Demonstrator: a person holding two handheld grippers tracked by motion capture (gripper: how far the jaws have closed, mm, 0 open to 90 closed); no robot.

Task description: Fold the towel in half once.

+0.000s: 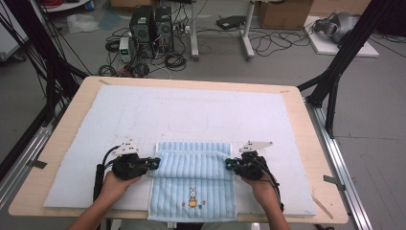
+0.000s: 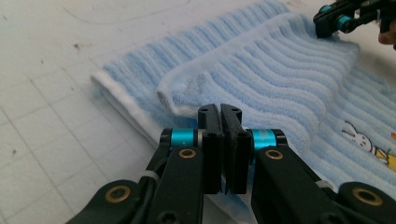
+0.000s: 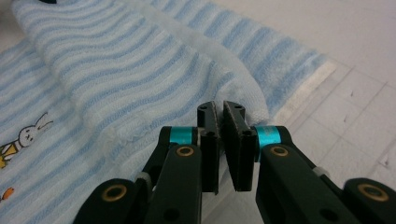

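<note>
Blue striped towel [image 1: 194,177], rabbit-embroidered, unlettered, pinched by left tongs [image 1: 154,162] and right tongs [image 1: 229,164].

no readable text, only a rabbit picture on towel [image 1: 192,179]

1. Towel [image 1: 194,179]: near hem hangs past the table edge [image 1: 86,215], cut by the high view's bottom.
2. Left gripper [image 2: 220,111]: whether cloth sits between the closed jaws can't be told.
3. Right gripper [image 3: 221,108]: same, tips block the corner.
4. Rabbit print [image 3: 29,133]: blurred, cropped at the frame's left.
</note>
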